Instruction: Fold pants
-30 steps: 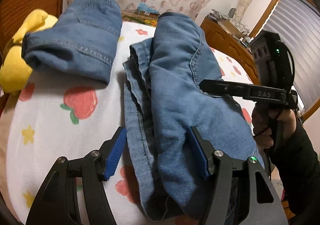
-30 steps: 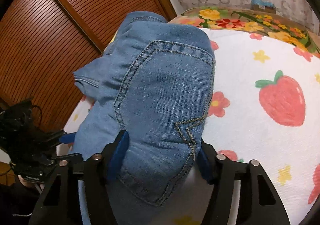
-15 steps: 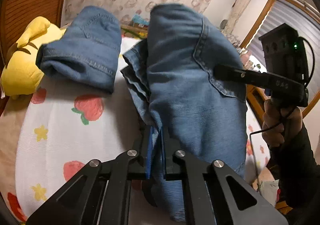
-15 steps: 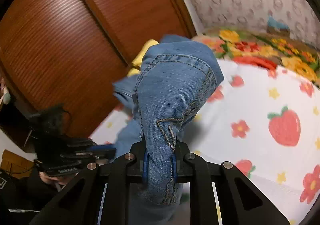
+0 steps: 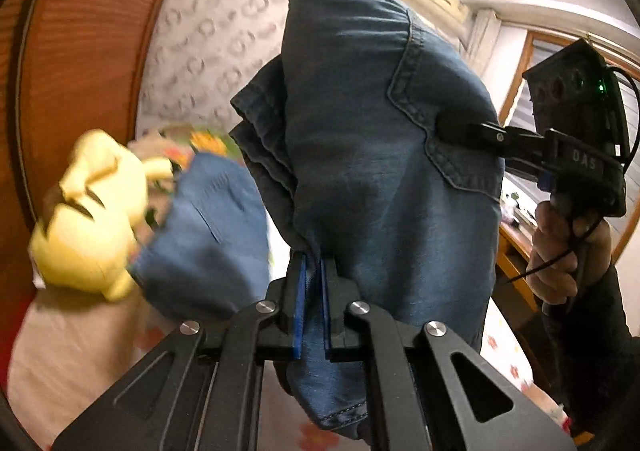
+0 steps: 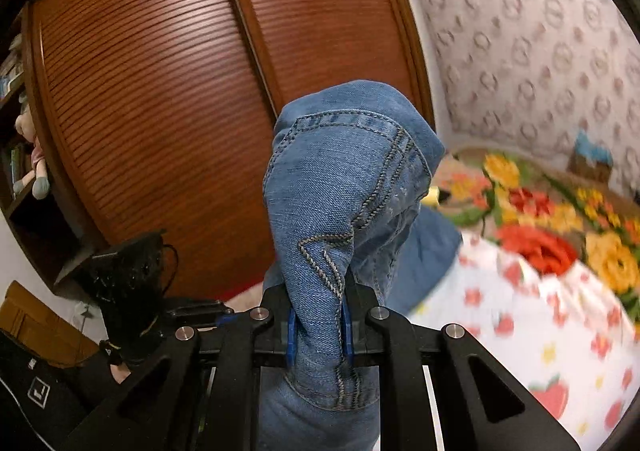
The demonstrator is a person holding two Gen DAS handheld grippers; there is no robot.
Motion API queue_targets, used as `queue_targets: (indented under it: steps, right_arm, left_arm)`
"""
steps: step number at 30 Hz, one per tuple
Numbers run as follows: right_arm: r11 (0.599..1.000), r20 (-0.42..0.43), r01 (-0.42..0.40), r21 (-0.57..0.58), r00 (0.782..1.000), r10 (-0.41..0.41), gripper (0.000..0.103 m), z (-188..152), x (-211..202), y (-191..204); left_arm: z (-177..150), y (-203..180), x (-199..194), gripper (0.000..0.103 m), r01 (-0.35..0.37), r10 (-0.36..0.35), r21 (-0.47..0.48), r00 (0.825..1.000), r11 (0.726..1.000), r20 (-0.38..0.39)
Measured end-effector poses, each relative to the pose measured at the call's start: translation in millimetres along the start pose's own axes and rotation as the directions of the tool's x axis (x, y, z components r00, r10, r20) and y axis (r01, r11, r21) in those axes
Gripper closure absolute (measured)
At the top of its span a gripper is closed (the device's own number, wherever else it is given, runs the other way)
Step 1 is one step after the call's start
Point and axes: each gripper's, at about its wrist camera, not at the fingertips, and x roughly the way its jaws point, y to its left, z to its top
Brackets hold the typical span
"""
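A pair of blue jeans [image 5: 372, 155] hangs in the air above the bed, held at two places. My left gripper [image 5: 313, 263] is shut on a bunched edge of the denim, which drapes over and below its blue pads. In the right wrist view my right gripper [image 6: 319, 315] is shut on a thick fold of the jeans [image 6: 340, 187] at a stitched back pocket. From the left wrist view the right gripper [image 5: 456, 131] bites the jeans at the pocket, held by a person's hand [image 5: 568, 251].
A second folded pair of jeans [image 5: 204, 235] lies on the strawberry-print bedsheet [image 6: 560, 331] beside a yellow plush toy [image 5: 88, 219]. A brown slatted wardrobe [image 6: 160, 91] stands to the left. A floral blanket [image 6: 560, 219] lies at the bed's head.
Both grippers closed on the jeans that lay flat on the bed and lifted them up; the denim now hangs off the sheet and the views tilt toward the wall and wardrobe.
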Motion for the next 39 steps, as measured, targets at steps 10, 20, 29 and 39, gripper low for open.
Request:
queue_targets:
  steps: [10, 20, 29, 39]
  right_arm:
    - [0.974, 0.120, -0.183, 0.136, 0.979, 0.167, 0.086, 47, 85, -64]
    - [0.953, -0.197, 0.132, 0.274, 0.977, -0.079, 0.060, -22, 204, -177]
    - [0.959, -0.140, 0.272, 0.081, 0.956, -0.259, 0.055, 4, 159, -137]
    - [0.944, -0.213, 0.329, 0.030, 0.925, -0.315, 0.063, 3, 190, -118]
  left_arm:
    - [73, 58, 1, 0.096, -0.213, 0.202, 0.069, 0.970, 0.975, 0.135]
    - [47, 71, 97, 0.096, -0.184, 0.192, 0.098, 0.979, 0.978, -0.073]
    - [3, 65, 111, 0.096, -0.231, 0.248, 0.100, 0.945, 0.968, -0.215]
    - [-4, 55, 98, 0.096, -0.287, 0.299, 0.091, 0.935, 0.954, -0.189]
